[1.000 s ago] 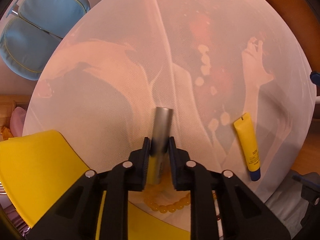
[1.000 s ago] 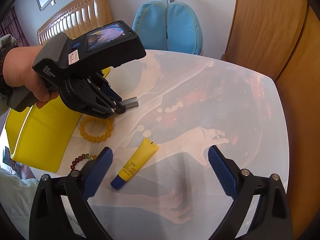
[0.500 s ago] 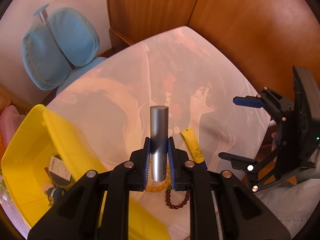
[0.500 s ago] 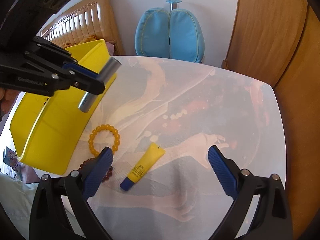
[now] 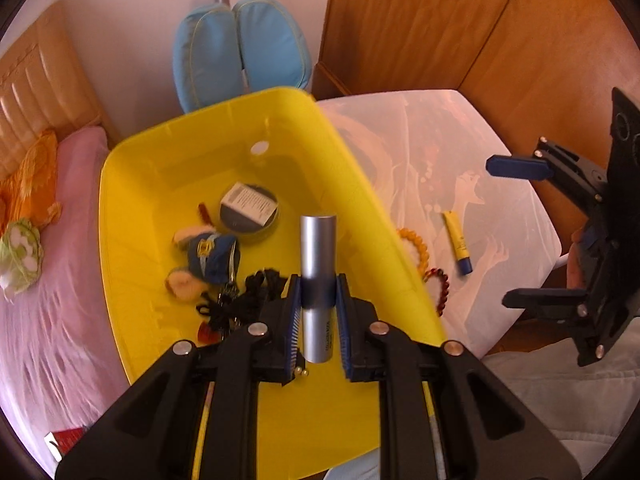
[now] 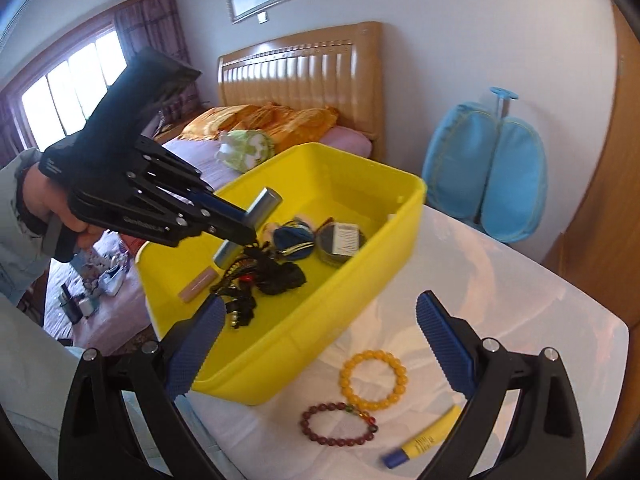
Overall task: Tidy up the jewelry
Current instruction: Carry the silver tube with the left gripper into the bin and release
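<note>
My left gripper (image 5: pixel 318 300) is shut on a silver tube (image 5: pixel 317 256) and holds it above the yellow bin (image 5: pixel 360 184); the right wrist view shows this gripper (image 6: pixel 244 228) over the bin (image 6: pixel 360 272) with the silver tube (image 6: pixel 262 204) across its fingers. Inside the bin lie a round dark tin (image 5: pixel 249 208), a blue pouch (image 5: pixel 214 258) and tangled black cords (image 6: pixel 276 272). On the white table (image 6: pixel 500 280) rest a yellow bead bracelet (image 6: pixel 374 380), a dark red bead bracelet (image 6: pixel 340 424) and a yellow tube with a blue cap (image 6: pixel 424 438). My right gripper (image 6: pixel 320 348) stands open above the bracelets, empty.
A bed with pink sheets (image 5: pixel 52 260) and a wooden headboard (image 6: pixel 304 76) lies beside the bin. A blue cushioned chair (image 6: pixel 484 184) stands behind the table, and wooden wardrobe doors (image 5: pixel 440 28) stand at the right. Small items lie on the bed at the left (image 6: pixel 88 288).
My left gripper lifted the silver tube off the table and carried it over the yellow bin. My right gripper rose and swung left toward the bin and bracelets, staying open.
</note>
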Action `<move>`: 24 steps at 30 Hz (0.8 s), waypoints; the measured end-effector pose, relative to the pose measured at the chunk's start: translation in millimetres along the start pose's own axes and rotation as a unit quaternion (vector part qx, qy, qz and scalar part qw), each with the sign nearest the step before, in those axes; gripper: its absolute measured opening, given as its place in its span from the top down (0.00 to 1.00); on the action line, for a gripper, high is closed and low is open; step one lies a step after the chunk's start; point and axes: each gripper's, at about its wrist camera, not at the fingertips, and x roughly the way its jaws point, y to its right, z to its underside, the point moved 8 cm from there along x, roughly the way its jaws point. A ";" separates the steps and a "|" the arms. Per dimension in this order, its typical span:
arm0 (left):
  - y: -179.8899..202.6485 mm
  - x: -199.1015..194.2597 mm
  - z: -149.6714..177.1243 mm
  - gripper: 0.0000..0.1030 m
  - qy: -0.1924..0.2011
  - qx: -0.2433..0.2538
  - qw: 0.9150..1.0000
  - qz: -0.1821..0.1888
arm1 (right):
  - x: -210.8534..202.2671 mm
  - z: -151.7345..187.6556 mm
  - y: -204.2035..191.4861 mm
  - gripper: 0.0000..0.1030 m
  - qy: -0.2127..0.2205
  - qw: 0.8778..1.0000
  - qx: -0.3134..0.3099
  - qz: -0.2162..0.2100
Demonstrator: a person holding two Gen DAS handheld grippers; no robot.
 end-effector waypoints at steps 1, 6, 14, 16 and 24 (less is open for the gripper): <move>-6.6 7.3 9.4 0.83 -0.010 -0.011 1.000 0.001 | 6.0 -2.5 -8.9 0.06 -0.006 1.000 -0.012 -0.010; -30.2 43.5 42.4 0.83 -0.053 -0.047 0.997 0.002 | 39.1 -10.2 -48.0 0.06 -0.042 0.995 -0.069 -0.066; -35.2 71.5 65.5 0.83 -0.092 -0.044 0.995 0.002 | 70.1 -9.9 -69.4 0.06 -0.071 0.988 -0.098 -0.093; -34.1 73.5 67.8 0.83 -0.095 -0.038 0.995 -0.004 | 70.3 -8.6 -67.9 0.06 -0.072 0.989 -0.099 -0.088; -37.5 68.8 66.8 0.82 -0.086 -0.035 0.996 -0.013 | 56.7 -4.4 -45.6 0.06 -0.059 0.994 -0.074 -0.058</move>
